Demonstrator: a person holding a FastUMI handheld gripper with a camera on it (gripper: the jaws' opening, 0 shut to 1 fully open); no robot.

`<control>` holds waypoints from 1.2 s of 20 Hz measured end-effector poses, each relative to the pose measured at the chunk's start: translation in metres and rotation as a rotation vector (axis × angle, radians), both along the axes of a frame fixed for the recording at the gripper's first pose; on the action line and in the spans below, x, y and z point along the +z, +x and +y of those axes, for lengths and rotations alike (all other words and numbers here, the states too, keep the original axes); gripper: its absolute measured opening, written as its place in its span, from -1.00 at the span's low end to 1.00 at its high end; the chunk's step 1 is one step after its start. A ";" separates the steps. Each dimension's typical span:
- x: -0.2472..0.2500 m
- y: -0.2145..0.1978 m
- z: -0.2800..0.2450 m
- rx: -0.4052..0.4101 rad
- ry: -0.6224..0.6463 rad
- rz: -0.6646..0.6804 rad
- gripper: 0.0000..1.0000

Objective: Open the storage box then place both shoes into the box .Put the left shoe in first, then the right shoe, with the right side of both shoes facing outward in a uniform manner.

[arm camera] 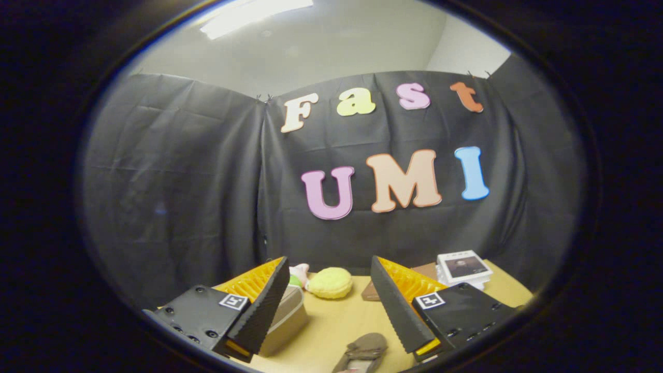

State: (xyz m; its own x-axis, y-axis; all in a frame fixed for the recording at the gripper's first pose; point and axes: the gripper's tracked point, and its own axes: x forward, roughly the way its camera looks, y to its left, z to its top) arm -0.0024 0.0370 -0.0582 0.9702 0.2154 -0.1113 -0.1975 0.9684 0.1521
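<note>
Spreading wide and empty, the gripper (330,269) is held above the table (336,321); a shoe (362,352) is seen at lower centre, a storage box (287,316) lower left.

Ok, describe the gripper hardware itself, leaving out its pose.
The gripper has two wedge-shaped fingers with ridged, saw-toothed inner faces. Each sits on a dark, screwed mounting block bearing a small square black-and-white tag. No cables visible.

The table (342,321) holds a shoe (362,351), storage box (287,316) (clear), yellow sponge (330,283) and booklets (462,268).
</note>
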 end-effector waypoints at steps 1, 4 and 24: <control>-0.008 0.001 0.004 0.014 0.026 0.023 1.00; -0.033 0.005 0.018 0.056 0.111 0.101 1.00; -0.183 -0.011 0.120 0.232 0.795 0.666 1.00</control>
